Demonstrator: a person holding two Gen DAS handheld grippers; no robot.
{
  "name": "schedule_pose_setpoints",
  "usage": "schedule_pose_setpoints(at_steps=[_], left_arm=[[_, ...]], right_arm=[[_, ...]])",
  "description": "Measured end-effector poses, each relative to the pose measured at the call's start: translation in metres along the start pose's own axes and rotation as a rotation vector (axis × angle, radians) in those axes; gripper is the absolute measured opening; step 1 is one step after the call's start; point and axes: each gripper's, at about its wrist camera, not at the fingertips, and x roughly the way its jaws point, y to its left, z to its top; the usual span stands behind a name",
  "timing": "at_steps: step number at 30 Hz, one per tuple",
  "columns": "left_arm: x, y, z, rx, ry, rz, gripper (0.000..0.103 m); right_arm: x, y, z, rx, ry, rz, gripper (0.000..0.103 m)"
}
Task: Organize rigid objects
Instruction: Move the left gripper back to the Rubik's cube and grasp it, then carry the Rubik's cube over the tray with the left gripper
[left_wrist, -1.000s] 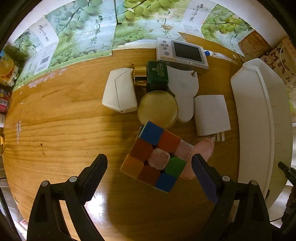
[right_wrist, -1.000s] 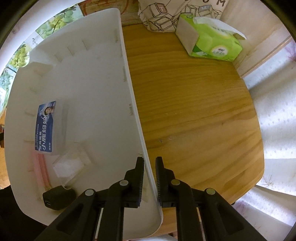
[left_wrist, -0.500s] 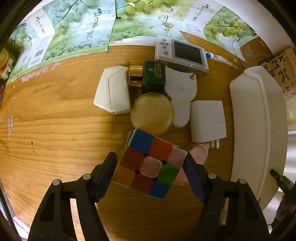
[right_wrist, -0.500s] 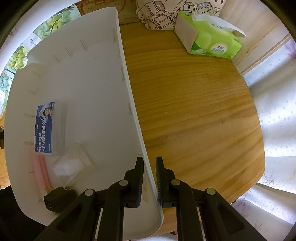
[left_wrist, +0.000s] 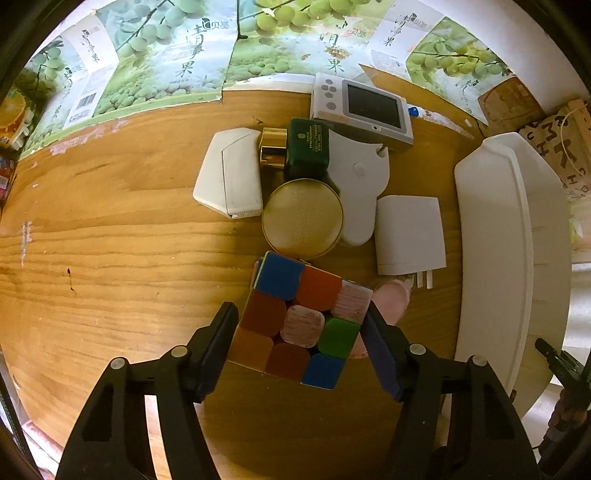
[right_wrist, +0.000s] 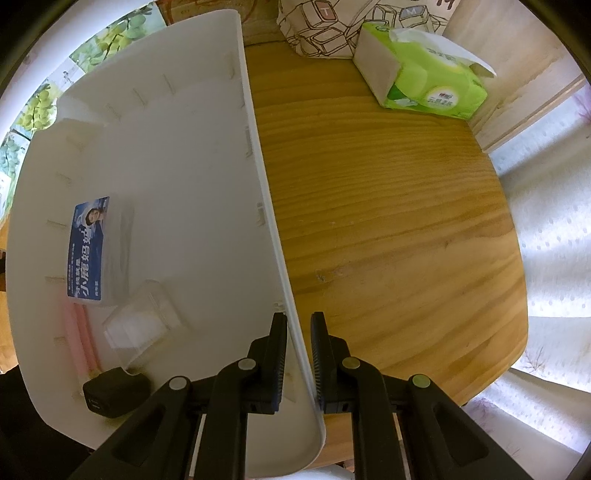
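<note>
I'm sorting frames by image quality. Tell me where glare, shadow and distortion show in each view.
Left wrist view: glare on the wooden table at left, shadow under the multicoloured puzzle cube, fisheye bending the table edge. Right wrist view: the white plastic bin is washed out inside, its rim curved by the lens; the green tissue pack is evenly lit.

Warm, fairly dim indoor light falls on the wooden table (left_wrist: 110, 258), leaving a pale sheen along its near left edge and a soft shadow under the cube (left_wrist: 303, 321), while the left gripper (left_wrist: 299, 347) shows as near-black silhouette. In the right wrist view the white bin (right_wrist: 155, 192) is bright and slightly washed out, and daylight glows through the curtain (right_wrist: 546, 258) past the table's right edge. Both fisheye views bend straight edges strongly, blur toward the rim, and end in black corners.
</note>
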Motion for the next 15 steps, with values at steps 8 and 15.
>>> schedule_pose_setpoints(at_steps=[8, 15], left_arm=[[-0.015, -0.004, -0.009, -0.014, -0.032, 0.002, 0.07], [-0.03, -0.015, -0.018, -0.019, -0.069, 0.004, 0.07]], right_arm=[[0.004, 0.004, -0.001, -0.018, 0.001, 0.003, 0.013], [0.004, 0.007, -0.003, -0.052, -0.009, 0.006, 0.012]])
